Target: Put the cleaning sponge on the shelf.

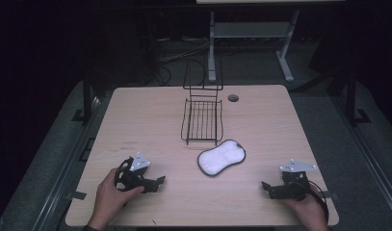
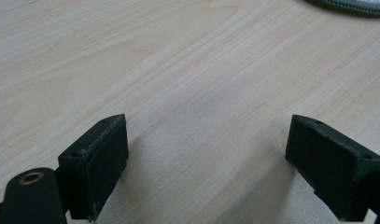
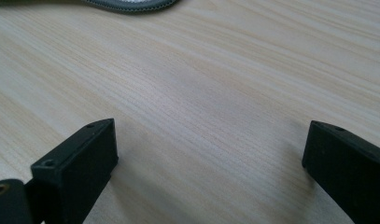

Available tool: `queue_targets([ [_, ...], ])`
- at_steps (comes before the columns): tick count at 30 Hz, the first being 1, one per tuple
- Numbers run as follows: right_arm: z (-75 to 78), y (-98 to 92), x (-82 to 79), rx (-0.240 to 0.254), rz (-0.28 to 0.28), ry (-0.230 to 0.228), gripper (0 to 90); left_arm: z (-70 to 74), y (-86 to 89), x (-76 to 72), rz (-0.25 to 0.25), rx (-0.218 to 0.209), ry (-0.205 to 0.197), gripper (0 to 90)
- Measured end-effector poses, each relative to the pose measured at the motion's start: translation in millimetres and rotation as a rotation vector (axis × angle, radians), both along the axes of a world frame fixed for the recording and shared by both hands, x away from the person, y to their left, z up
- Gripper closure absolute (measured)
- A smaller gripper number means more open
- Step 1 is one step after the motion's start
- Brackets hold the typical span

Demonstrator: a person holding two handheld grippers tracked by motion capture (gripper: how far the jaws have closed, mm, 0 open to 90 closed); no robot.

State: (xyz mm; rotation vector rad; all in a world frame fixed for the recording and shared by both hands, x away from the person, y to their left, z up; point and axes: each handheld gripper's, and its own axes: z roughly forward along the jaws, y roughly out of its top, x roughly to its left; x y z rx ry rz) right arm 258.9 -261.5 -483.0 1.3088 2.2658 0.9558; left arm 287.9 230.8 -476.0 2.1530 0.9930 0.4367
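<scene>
Bare table (image 1: pixel 150 120) lies open between both grippers; at twelve o'clock the sponge (image 1: pixel 221 157) and wire rack (image 1: pixel 202 120) block the centre.

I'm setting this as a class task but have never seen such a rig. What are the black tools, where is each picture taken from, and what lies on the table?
A person sits at a wooden table holding a hand-operated two-jaw tool in each hand: the left gripper and the right gripper. The high view looks down from above. The other two pictures come from cameras riding on each gripper, looking along its black jaws. Both grippers are open and hold nothing. Between them lies a white sponge pad with a grey edge; behind it stands a black wire rack.
</scene>
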Motion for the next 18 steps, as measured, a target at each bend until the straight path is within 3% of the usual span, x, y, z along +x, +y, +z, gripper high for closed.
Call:
queue_targets([
  [4, 0.7, -0.2, -0.1, -0.002, 0.001, 0.002, 5.1, 0.0, 0.1, 0.1, -0.001, 0.000, 0.000, 12.4],
  [6, 3.3, -0.9, -0.2, -0.005, 0.003, 0.008, 15.5, 0.0, 0.1, 0.1, -0.001, 0.000, 0.000, 12.3],
  [7, 3.3, -0.9, -0.2, -0.005, 0.003, 0.008, 15.5, 0.0, 0.1, 0.1, -0.001, 0.000, 0.000, 12.4],
  [9, 8.5, -2.2, -1.1, 0.005, 0.009, 0.001, 24.0, 0.0, 0.1, 0.0, -0.001, 0.000, 0.000, 12.4],
  [12, 14.5, -2.7, -1.8, 0.024, 0.026, -0.006, 40.7, 0.0, 0.1, 0.0, -0.001, 0.000, 0.000, 12.5],
  [13, 19.4, -3.0, -1.2, 0.038, 0.040, -0.007, 53.6, 0.0, 0.1, 0.0, 0.000, 0.000, 0.000, 12.5],
  [15, 21.1, -2.9, -1.0, 0.049, 0.046, -0.010, 58.2, 0.0, 0.1, 0.0, 0.000, 0.000, 0.000, 12.5],
  [16, 26.1, -1.9, 0.3, 0.054, 0.063, -0.011, 72.3, 0.0, 0.1, 0.0, 0.000, 0.000, 0.000, 12.5],
  [18, 29.5, -0.6, 2.5, 0.058, 0.075, -0.009, 83.6, 0.0, 0.1, 0.0, -0.001, 0.000, 0.000, 12.4],
])
